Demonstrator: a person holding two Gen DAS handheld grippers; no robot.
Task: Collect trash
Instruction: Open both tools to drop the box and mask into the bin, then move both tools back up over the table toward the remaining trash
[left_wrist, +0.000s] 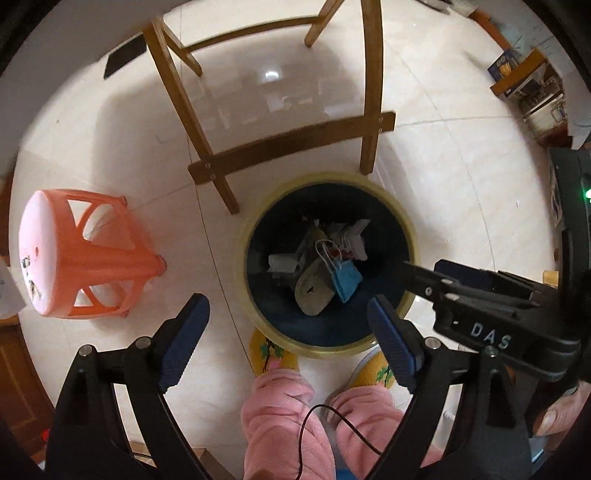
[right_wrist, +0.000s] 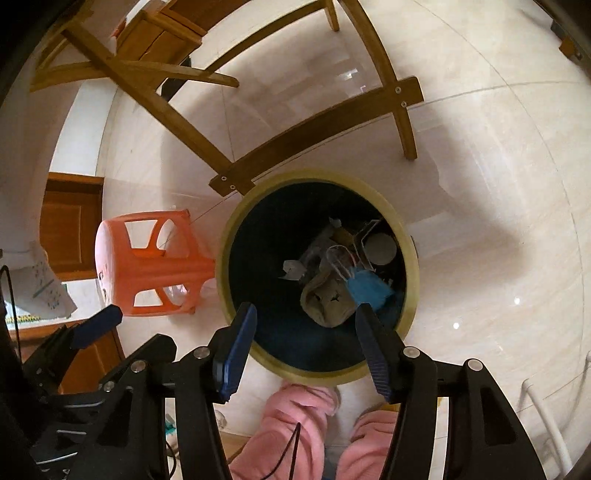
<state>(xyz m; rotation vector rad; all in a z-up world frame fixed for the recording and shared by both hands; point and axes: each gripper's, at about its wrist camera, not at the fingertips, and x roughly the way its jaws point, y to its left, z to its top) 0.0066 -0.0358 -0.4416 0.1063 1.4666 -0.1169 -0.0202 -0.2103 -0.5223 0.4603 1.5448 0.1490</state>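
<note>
Both claws (left_wrist: 288, 328) (right_wrist: 304, 332) spread, empty, above trash bin (left_wrist: 410, 243)

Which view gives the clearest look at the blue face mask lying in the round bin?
The left wrist view: the blue face mask lies unobstructed with its white ear loops visible, among paper scraps in the dark, yellow-rimmed round bin. In the right wrist view the mask is crumpled-looking and partly cut off by a blue-padded finger of that tool.

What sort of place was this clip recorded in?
Most likely a room in a home: glossy pale floor tiles, a wooden chair and an orange plastic stool stand beside a trash bin holding scraps. The person wears pink padded trousers and house slippers.
</note>
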